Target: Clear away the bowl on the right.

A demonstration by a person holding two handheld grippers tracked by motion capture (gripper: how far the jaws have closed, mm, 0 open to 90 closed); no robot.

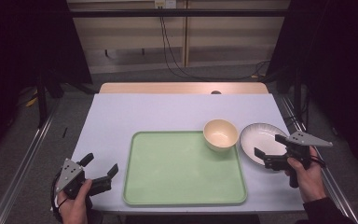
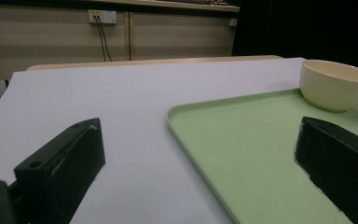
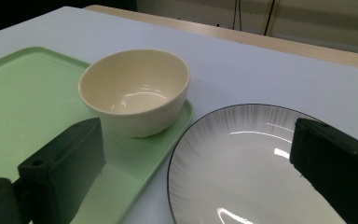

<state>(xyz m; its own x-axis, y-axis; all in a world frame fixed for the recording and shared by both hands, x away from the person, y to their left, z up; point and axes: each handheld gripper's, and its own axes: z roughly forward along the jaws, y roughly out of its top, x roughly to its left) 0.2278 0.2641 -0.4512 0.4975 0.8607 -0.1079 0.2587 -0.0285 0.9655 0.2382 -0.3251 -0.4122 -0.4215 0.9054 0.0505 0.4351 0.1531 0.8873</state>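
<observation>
A pale green tray [image 1: 182, 170] lies on the white table. A cream bowl [image 1: 220, 134] stands in its far right corner; I see it too in the left gripper view [image 2: 335, 84] and the right gripper view [image 3: 135, 91]. A white plate with a dark rim [image 1: 260, 139] [image 3: 247, 163] lies on the table just right of the tray. My right gripper [image 1: 269, 145] [image 3: 200, 163] is open over the plate's near part, jaws empty. My left gripper [image 1: 101, 165] [image 2: 200, 158] is open near the tray's front left corner [image 2: 177, 116], holding nothing.
The white table [image 1: 144, 112] has bare room left of and behind the tray. A wooden strip [image 1: 182, 87] runs along its far edge. Cables [image 1: 172, 56] hang down the wall behind. Metal rails [image 1: 23, 158] flank the table on the floor.
</observation>
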